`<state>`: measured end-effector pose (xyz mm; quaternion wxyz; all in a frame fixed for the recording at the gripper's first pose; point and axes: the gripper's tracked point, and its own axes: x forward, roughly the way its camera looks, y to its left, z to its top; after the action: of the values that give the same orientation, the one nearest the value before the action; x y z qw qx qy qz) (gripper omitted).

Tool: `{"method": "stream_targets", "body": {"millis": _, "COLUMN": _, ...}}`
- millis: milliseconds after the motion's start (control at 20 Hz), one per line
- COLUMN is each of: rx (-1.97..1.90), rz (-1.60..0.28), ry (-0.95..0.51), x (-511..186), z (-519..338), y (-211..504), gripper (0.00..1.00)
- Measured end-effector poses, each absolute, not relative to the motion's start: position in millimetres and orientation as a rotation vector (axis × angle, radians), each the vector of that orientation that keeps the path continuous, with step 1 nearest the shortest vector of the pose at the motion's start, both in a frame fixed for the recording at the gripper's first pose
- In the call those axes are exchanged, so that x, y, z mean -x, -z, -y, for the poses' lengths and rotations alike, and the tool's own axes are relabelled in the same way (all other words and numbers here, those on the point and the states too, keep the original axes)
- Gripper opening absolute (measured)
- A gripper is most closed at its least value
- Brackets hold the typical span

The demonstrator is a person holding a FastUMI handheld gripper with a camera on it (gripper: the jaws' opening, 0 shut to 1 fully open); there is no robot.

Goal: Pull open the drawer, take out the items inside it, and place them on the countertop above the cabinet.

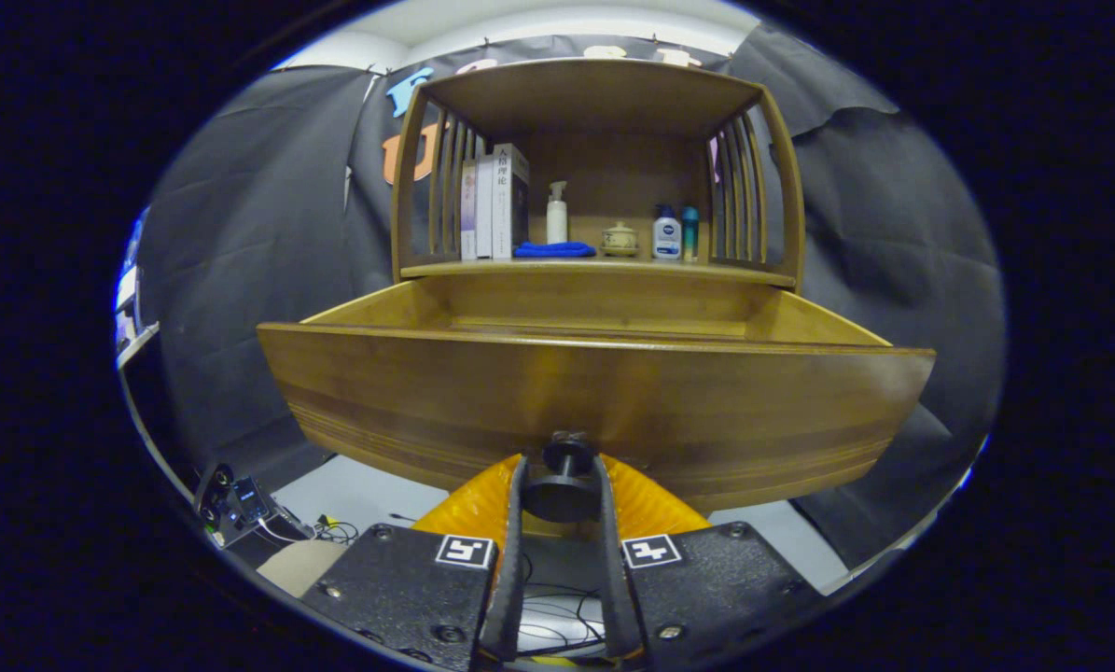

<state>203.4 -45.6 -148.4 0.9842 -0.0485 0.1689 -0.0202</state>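
The gripper (560,485) is closed on the knob (560,495) at the middle of the drawer (594,401) front, one finger pressed against each side of the knob's round head, so the grip looks firm and centred. The drawer is already pulled well out from the cabinet (594,271); its side walls run back to the cabinet face under the countertop (604,268), and the front panel hides what lies on the drawer floor, so I cannot tell what items are inside or where they sit. On the countertop stand books (494,203), a spray bottle (557,215), a blue cloth (553,249), a small lidded pot (620,239) and two small bottles (675,233), with bare wood along the front edge and between some of these things. The step in hand looks like the end of the pull. To do it well, the pull should stay straight along the drawer's run, level and without twisting, since a sideways tug on a single centre knob could rack the drawer in its runners. It should stop before the drawer leaves the cabinet, then the fingers should open fully and back off straight so they do not catch the knob's head. Next, the gripper needs to rise above the front panel and tilt down to see the inside before reaching in, and any item taken out should go on a bare part of the countertop, clear of the bottles.
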Motion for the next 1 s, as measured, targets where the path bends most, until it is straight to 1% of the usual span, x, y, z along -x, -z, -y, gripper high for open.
{"method": "stream_targets", "body": {"millis": 150, "rx": 0.097, "rz": -0.419, "ry": 0.026, "x": -198, "z": 48, "y": 152, "gripper": 0.38}}
{"method": "stream_targets", "body": {"millis": 200, "rx": 0.096, "rz": -0.441, "ry": 0.009, "x": -194, "z": 51, "y": 150, "gripper": 0.45}}
{"method": "stream_targets", "body": {"millis": 300, "rx": 0.076, "rz": -0.458, "ry": -0.032, "x": -190, "z": 44, "y": 141, "gripper": 0.50}}
{"method": "stream_targets", "body": {"millis": 400, "rx": 0.032, "rz": -0.487, "ry": -0.080, "x": -178, "z": 33, "y": 128, "gripper": 0.62}}
{"method": "stream_targets", "body": {"millis": 550, "rx": 0.000, "rz": -0.521, "ry": -0.093, "x": -169, "z": 24, "y": 106, "gripper": 0.82}}
{"method": "stream_targets", "body": {"millis": 600, "rx": 0.000, "rz": -0.535, "ry": -0.077, "x": -168, "z": 25, "y": 99, "gripper": 0.87}}
{"method": "stream_targets", "body": {"millis": 650, "rx": 0.006, "rz": -0.536, "ry": -0.068, "x": -168, "z": 24, "y": 92, "gripper": 0.88}}
{"method": "stream_targets", "body": {"millis": 700, "rx": 0.018, "rz": -0.532, "ry": -0.065, "x": -171, "z": 22, "y": 84, "gripper": 0.94}}
{"method": "stream_targets", "body": {"millis": 850, "rx": 0.057, "rz": -0.472, "ry": -0.084, "x": -182, "z": 14, "y": 52, "gripper": 0.94}}
{"method": "stream_targets", "body": {"millis": 1000, "rx": 0.034, "rz": -0.482, "ry": -0.070, "x": -205, "z": 15, "y": 35, "gripper": 0.94}}
